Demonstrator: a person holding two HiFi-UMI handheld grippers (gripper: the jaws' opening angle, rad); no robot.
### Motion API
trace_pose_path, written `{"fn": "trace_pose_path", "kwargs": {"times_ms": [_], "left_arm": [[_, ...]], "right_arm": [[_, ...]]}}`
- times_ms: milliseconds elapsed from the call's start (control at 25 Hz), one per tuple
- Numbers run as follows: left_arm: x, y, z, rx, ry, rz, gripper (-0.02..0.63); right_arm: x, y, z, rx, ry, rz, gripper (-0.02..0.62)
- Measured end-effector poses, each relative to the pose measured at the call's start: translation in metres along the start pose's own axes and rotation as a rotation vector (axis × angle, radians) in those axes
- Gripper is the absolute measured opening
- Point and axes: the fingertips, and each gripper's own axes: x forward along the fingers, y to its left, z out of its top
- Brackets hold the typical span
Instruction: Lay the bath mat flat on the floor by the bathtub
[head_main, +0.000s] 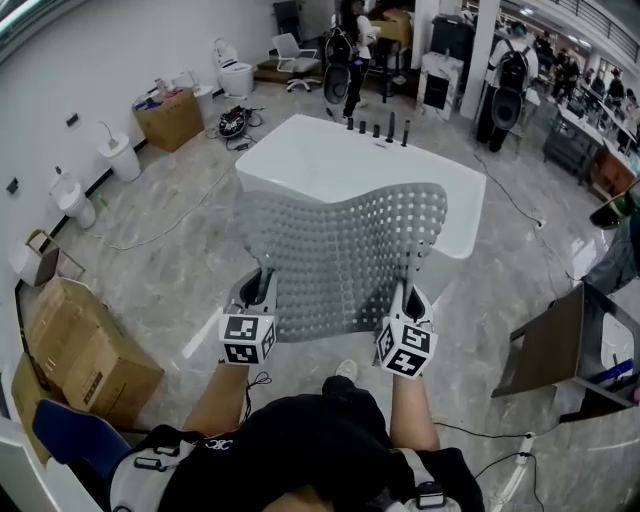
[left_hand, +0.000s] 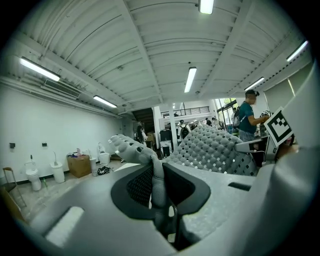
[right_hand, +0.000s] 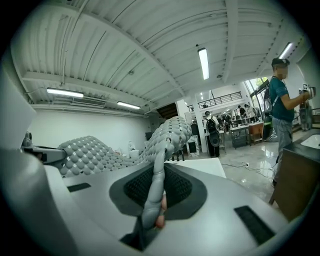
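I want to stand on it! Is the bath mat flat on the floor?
No. The bath mat is spread but held up, wavy, pinched at its near corners by the left gripper and right gripper.

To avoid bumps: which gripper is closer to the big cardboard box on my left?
Left. The left gripper, clamping the mat, has the box off to its left; the right gripper is farther right, across the mat.

Cardboard boxes (head_main: 92, 358), toilet (head_main: 237, 75), white bin (head_main: 122, 158)
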Motion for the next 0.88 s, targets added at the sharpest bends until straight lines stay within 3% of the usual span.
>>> {"fn": "trace_pose_path", "kwargs": {"times_ms": [400,680,880], "left_arm": [[0.17,0.016,0.027,-0.004,0.024,-0.045,0.051],[0.227,0.008,0.017,-0.008,0.069,-0.116,0.051],[0.262,0.024,0.01,0.008,0.084,-0.21,0.051]], "right_arm": [[0.145,-0.046,0.037,0.014,0.016,-0.038,0.044],[0.181,-0.065,0.037,0.017,0.052,-0.082,0.044],[0.194,-0.056,0.027,0.037,0.075,-0.163,0.044]]}}
